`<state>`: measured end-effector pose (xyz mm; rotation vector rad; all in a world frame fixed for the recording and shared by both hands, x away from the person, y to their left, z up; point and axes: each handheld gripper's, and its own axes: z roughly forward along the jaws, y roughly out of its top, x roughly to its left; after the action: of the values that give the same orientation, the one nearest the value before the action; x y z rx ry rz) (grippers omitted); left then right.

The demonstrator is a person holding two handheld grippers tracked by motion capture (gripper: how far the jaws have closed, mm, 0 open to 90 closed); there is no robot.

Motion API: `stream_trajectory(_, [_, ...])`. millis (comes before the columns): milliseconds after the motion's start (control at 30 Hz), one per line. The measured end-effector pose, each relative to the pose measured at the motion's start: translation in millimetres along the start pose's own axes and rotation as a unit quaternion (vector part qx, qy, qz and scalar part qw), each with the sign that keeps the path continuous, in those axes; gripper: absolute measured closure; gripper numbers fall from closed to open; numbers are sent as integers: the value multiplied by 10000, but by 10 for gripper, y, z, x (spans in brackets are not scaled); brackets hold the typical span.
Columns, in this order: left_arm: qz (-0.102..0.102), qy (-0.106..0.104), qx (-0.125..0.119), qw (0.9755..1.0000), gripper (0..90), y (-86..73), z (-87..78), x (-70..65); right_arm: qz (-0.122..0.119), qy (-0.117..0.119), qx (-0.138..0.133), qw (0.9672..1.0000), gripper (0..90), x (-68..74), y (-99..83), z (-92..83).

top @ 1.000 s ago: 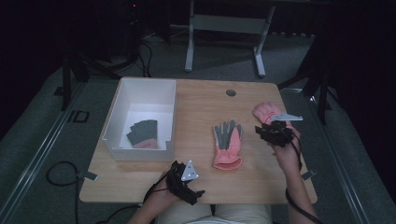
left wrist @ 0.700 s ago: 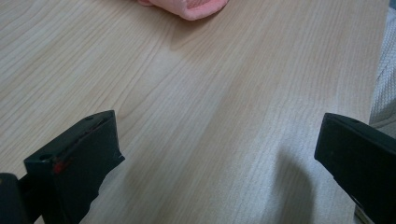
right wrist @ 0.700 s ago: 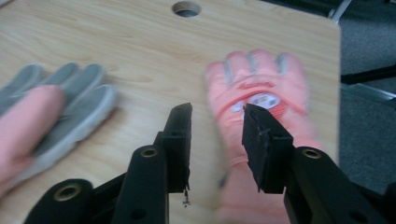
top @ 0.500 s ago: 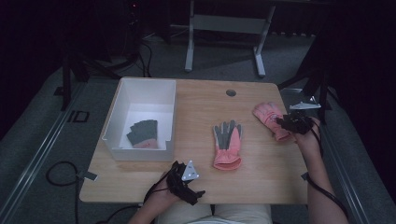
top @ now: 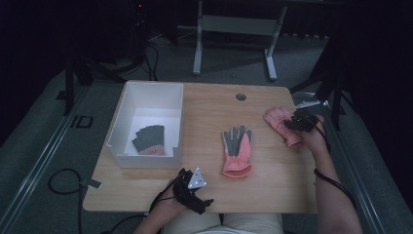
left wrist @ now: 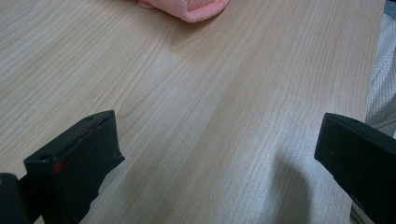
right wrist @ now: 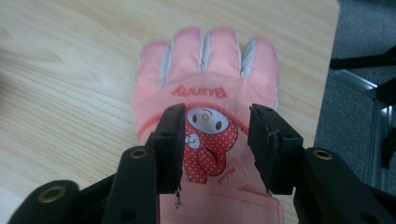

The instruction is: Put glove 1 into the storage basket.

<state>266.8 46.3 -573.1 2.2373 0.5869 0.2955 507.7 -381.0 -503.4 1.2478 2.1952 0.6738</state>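
While my right hand hangs over the desk's right edge, this is how things stand.

Right gripper point(top: 295, 123): over the pink glove at the right edge of the desk point(top: 204, 109); in the right gripper view point(right wrist: 215, 140) its jaws stand part way apart and have just been opening, with the glove's printed back showing between them. I cannot tell whether the pads touch the cloth; they do not squeeze it.

Pink glove point(right wrist: 205, 84): lies flat with its back up, by the right edge toward the far right corner, a cartoon figure in a red dotted dress and a word printed on it; fingers point away from my gripper. High view point(top: 278, 119) shows it partly under my hand.

Left gripper point(top: 192, 190): at the near edge, left of the middle, resting low by the wood. In the left gripper view point(left wrist: 215, 154) the jaws stand wide apart with bare wood between them.

Grey-palmed glove point(top: 236, 148): palm up near the middle of the desk, its pink cuff toward the near edge. That cuff point(left wrist: 189, 7) shows at the top of the left gripper view.

White box point(top: 127, 122): along the left edge, open on top.

Folded gloves point(top: 148, 139): a grey, partly pink bundle in the box's near part.

Hole point(top: 240, 96): in the desktop by the far edge.
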Motion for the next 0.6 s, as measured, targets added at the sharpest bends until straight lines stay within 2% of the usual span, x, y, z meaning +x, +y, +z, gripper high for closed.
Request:
stream_trajectory(33, [0,0,0,10000,0,0,0,0,0,0,0,10000,558,0,0,0])
stream_trajectory(67, [-21,-13,-11,10000,0,-4,-2,4,-56,77,169,9998,544,-5,-32,99])
stream_trajectory(100, [-21,-13,-11,10000,0,-4,-2,4,-56,77,169,9998,544,-5,-32,99])
stream_trajectory(133, [-7,-37,13,10000,0,-7,-1,8,35,240,292,9993,547,-19,-68,187])
stream_trajectory(167, [-7,-37,13,10000,0,-7,-1,8,152,281,289,9991,573,-34,-69,196])
stream_trajectory(233, [-12,-32,2,10000,0,-6,-3,10,265,317,363,9985,682,-43,-54,203])
stream_trajectory(267, [-14,-29,3,10000,0,-7,-1,12,258,232,401,9986,775,-37,-46,199])
stream_trajectory(333, [-1,-21,8,10000,0,-5,1,13,332,155,463,9983,849,-42,-30,183])
stream_trajectory(367, [-1,-21,8,10000,0,-5,1,13,332,155,463,9983,849,-42,-30,183])
stream_trajectory(400, [-19,-20,-6,10000,0,-4,2,12,439,88,434,9981,870,-30,-16,151])
stream_trajectory(433, [-19,-20,-6,10000,0,-4,2,12,439,88,434,9981,870,-30,-16,151])
stream_trajectory(533, [-25,-18,5,10000,0,-3,0,15,612,-77,281,9977,882,41,14,-43])
stream_trajectory(567, [-25,-18,5,10000,0,-3,0,15,612,-77,281,9977,882,41,14,-43])
stream_trajectory(600, [-23,-13,5,10000,0,-3,-1,15,741,-171,119,9970,883,96,20,-199])
